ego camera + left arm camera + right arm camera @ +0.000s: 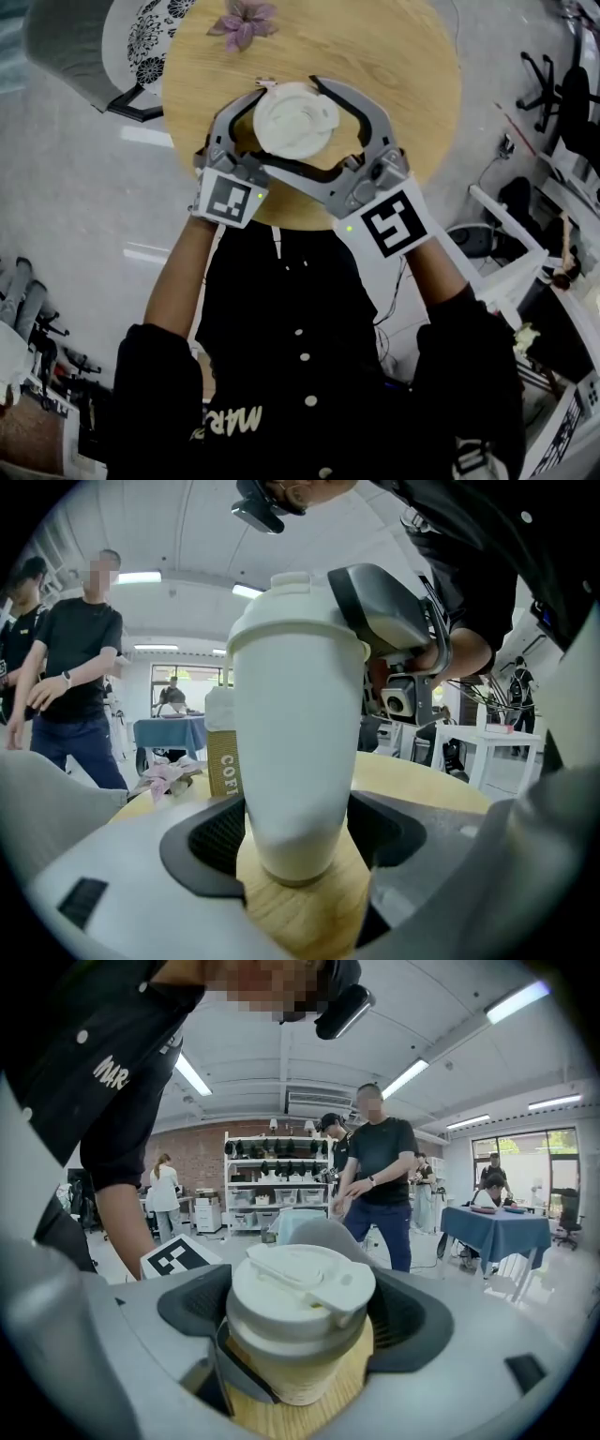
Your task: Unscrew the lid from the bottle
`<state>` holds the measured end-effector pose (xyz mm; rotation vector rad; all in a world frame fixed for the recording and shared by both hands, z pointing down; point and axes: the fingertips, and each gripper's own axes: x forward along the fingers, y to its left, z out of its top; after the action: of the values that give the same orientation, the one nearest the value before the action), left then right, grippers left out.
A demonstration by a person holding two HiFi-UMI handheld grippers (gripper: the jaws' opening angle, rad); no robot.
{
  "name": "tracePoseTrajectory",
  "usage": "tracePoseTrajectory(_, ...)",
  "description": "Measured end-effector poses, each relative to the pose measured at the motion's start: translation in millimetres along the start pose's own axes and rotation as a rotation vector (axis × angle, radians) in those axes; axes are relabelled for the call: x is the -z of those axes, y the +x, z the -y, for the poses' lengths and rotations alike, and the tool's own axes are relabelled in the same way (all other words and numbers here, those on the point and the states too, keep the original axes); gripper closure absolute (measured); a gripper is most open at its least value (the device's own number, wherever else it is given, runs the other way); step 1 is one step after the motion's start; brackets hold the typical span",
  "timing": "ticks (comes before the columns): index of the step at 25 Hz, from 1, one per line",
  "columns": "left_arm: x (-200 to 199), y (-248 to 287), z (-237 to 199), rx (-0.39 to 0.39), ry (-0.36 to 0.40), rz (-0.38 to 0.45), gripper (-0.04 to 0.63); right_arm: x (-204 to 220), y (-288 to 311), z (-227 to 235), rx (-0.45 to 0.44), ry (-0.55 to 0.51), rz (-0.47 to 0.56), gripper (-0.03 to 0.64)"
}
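A white bottle (295, 752) stands upright on the round wooden table (394, 56), and its white flip-top lid (295, 120) is on. My left gripper (295, 841) is down at the bottle's base, its dark pads against the body on both sides. My right gripper (300, 1321) is higher up, with the lid (300, 1293) between its pads and touching both. In the head view the two grippers come in from the near edge and cross around the bottle. The right gripper's finger (384, 611) shows at lid height in the left gripper view.
A brown and white carton (222, 752) stands just behind the bottle. A pink paper flower (244, 23) lies at the table's far edge, with a patterned chair (141, 42) beyond it. People stand nearby (380, 1176), and a blue-clothed table (497, 1227) is further off.
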<state>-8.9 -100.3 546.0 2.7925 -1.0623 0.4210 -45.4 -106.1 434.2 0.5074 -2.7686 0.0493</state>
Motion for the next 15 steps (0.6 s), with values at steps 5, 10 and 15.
tracePoseTrajectory(5, -6.4, 14.2, 0.8, -0.017, -0.014, 0.035, 0.239, 0.3, -0.8, -1.0, 0.008, 0.003, 0.005, 0.167)
tracePoseTrajectory(10, -7.8, 15.8, -0.9, 0.017, 0.011, 0.072, 0.239, 1.3, 0.5, -0.1, 0.005, 0.005, 0.011, 0.167)
tracePoseTrajectory(15, -11.7, 15.8, 5.7, 0.156, 0.066, 0.098, 0.239, -0.7, -3.4, -10.8, -0.258, -0.123, 0.025, 0.167)
